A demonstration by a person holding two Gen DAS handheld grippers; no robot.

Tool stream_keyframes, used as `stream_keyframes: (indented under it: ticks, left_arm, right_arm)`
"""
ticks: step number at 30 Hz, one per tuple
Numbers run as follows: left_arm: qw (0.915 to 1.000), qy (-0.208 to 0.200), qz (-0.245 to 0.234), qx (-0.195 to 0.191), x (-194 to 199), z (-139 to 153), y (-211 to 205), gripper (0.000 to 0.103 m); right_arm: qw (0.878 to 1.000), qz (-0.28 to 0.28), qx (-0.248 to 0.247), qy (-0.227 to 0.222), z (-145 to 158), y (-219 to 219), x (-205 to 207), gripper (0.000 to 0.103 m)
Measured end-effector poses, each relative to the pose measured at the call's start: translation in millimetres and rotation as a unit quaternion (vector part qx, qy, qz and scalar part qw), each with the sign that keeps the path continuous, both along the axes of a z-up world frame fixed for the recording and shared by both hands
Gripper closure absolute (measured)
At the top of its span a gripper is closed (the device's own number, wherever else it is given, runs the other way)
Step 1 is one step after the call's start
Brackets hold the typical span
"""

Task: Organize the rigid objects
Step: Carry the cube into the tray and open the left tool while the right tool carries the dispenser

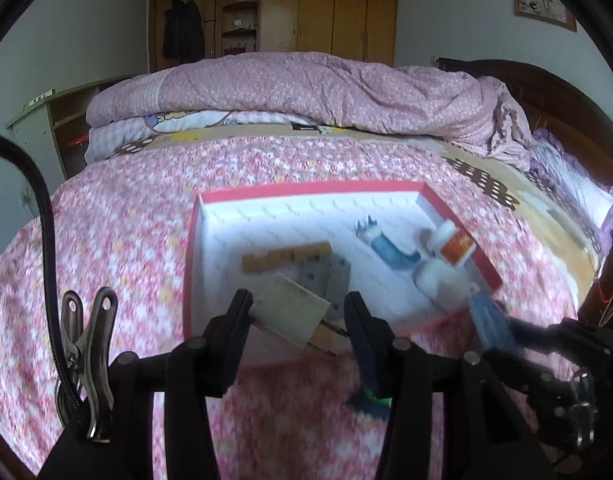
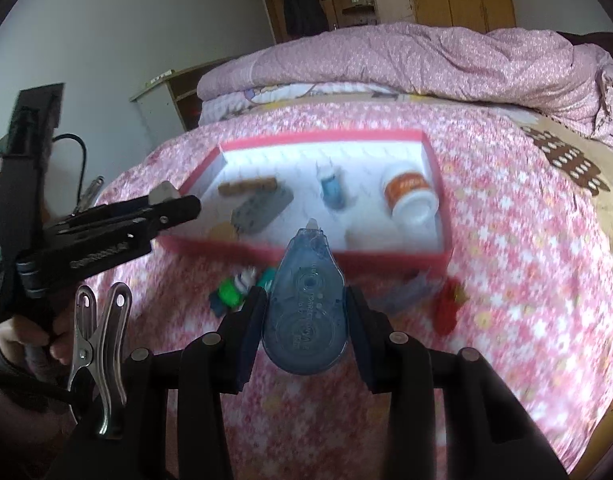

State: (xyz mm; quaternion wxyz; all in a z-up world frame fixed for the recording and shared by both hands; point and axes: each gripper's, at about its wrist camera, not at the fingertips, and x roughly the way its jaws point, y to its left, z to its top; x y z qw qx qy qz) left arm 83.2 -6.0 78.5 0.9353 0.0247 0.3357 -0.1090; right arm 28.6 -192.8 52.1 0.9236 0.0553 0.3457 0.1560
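The right gripper point(image 2: 306, 328) is clamping a blue translucent correction tape dispenser point(image 2: 305, 304) by its flat sides, nose pointing at the near wall of the red-rimmed box point(image 2: 306, 254) on the floral bedspread point(image 2: 506, 240). The left gripper point(image 1: 298, 316) is holding a pale wooden block point(image 1: 292, 314) over the box's near left part, its jaws part-closed on the block. Both pieces are probably light and stiff; the dispenser's smooth plastic shell may be slippery, so gripping across its widest part seems safest. A white jar with an orange label point(image 2: 410, 198), a grey brick point(image 2: 262, 206) and a tan strip point(image 2: 246, 186) are lying in the box. Motion blur is smearing the green toy point(image 2: 230, 294) and red piece point(image 2: 446, 308) on the bedspread near the box, so I cannot tell what they are
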Motion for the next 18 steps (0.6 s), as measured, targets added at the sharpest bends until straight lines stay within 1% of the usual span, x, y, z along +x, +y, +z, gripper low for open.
stream_keyframes:
  ticks: [3,6,11,18]
  left_arm:
    - [1.0000,0.000,0.001,0.000,12.0,-1.3,-3.6,0.053]
    - [1.0000,0.005,0.005,0.002,20.9,-6.5,-5.8,0.053]
    - [0.9997,0.018,0.014,0.005,30.6,-18.7,-3.8,0.053]
    - [0.9989,0.040,0.022,0.007,42.6,-34.0,1.4,0.053]
  right_arm:
    - [1.000,-0.006,-0.001,-0.007,6.4,-4.5,11.9,0.062]
    - [1.000,-0.014,0.009,-0.003,8.6,-10.3,26.7,0.062]
    - [1.000,-0.019,0.022,0.009,4.7,-14.0,47.7,0.062]
    - [0.999,-0.024,0.019,0.017,-2.5,-8.0,65.3,0.062]
